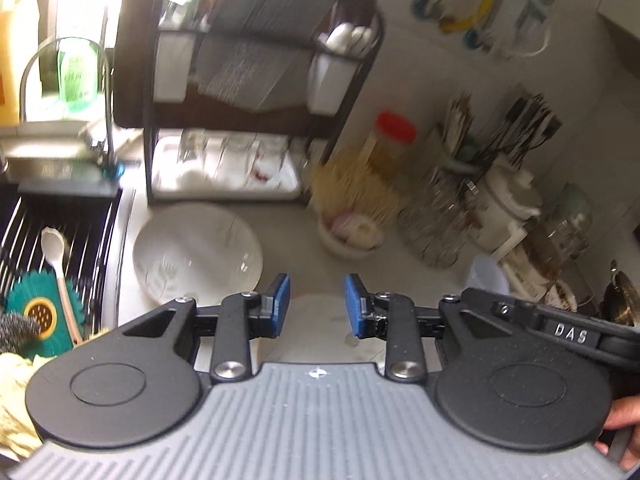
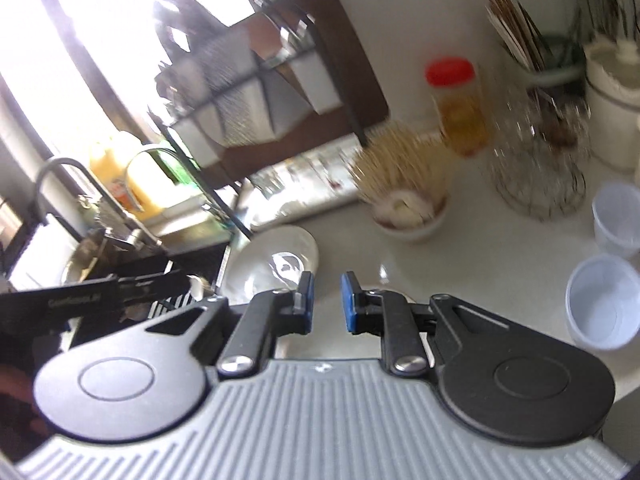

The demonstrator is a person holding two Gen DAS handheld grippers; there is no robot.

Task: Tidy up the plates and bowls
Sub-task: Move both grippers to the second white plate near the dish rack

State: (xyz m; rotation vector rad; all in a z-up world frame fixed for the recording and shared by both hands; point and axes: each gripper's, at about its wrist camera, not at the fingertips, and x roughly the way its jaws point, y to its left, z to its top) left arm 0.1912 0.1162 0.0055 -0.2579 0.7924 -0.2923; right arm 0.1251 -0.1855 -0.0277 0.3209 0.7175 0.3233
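Observation:
A white plate with a faint flower print (image 1: 198, 252) lies flat on the pale counter in front of the black dish rack (image 1: 240, 80); the right wrist view shows the same plate (image 2: 272, 264) and rack (image 2: 260, 80). My left gripper (image 1: 318, 304) hangs above the counter, open, with nothing between its blue pads. Under it lies a pale round dish (image 1: 316, 320), mostly hidden by the gripper body. My right gripper (image 2: 326, 300) is shut to a narrow slit and holds nothing. It hovers close beside the left gripper (image 2: 92, 296).
A sink with a dark grid (image 1: 52, 240), a spoon and a green scrubber lies at the left. A bowl of wooden sticks (image 1: 352, 216), a red-lidded jar (image 1: 394, 136), glass jars and utensil holders crowd the back right. Two white plastic cups (image 2: 600, 300) stand at the right.

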